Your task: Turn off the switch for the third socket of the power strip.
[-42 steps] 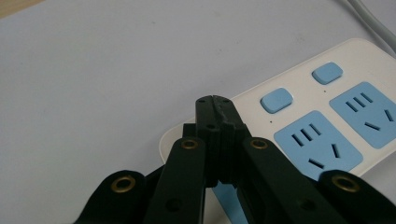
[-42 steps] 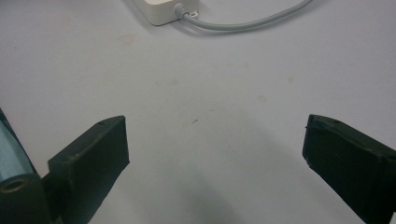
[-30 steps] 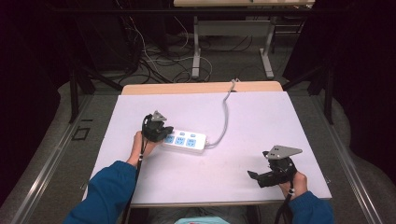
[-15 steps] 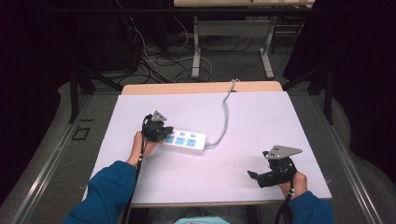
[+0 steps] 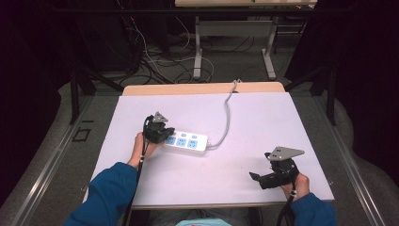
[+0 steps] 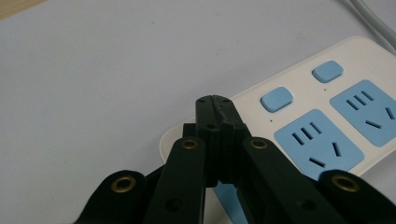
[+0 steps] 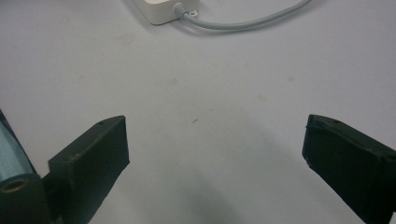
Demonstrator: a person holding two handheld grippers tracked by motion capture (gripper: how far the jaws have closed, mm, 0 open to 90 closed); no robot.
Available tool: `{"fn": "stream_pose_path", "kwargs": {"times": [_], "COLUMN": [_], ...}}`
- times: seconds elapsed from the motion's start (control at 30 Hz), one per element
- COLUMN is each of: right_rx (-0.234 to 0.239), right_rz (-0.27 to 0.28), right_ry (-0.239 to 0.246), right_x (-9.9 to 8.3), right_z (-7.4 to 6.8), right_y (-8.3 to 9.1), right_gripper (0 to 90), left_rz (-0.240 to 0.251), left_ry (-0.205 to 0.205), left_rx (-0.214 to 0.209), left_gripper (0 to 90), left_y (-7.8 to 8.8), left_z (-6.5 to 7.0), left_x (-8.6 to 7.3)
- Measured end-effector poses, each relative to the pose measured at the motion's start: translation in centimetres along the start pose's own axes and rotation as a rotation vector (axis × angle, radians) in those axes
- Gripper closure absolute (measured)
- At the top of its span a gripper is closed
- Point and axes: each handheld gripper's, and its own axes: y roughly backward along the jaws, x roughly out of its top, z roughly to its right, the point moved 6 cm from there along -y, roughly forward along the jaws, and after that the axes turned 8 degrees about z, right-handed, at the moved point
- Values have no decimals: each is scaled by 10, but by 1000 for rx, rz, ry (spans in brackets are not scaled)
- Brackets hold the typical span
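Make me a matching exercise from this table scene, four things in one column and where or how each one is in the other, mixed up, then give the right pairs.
Things:
1. left gripper
2. right gripper
3. power strip
4. grey cord

States or places:
A. runs from the strip's end to the far edge of the table
B. jaws wide apart over bare tabletop, nothing between them
C. lies flat near the middle of the table, blue sockets up
D. jaws shut together, tips over the strip's end

Pairs: 1-D, 2-B, 3-C, 4-A
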Motion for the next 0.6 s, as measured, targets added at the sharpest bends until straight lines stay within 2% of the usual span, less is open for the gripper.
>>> {"fn": "stream_pose_path", "kwargs": {"times": [0.6], "right_rx": [0], "right_rz": [0], "right_ry": [3], "right_x": [0], "right_z": [0], "right_y": [0], "right_gripper": [67], "left_rz": [-2], "left_ry": [5], "left_rx": [1], "left_gripper": [900], "left_y": [0], "left_z": [1], "left_x": [0]}}
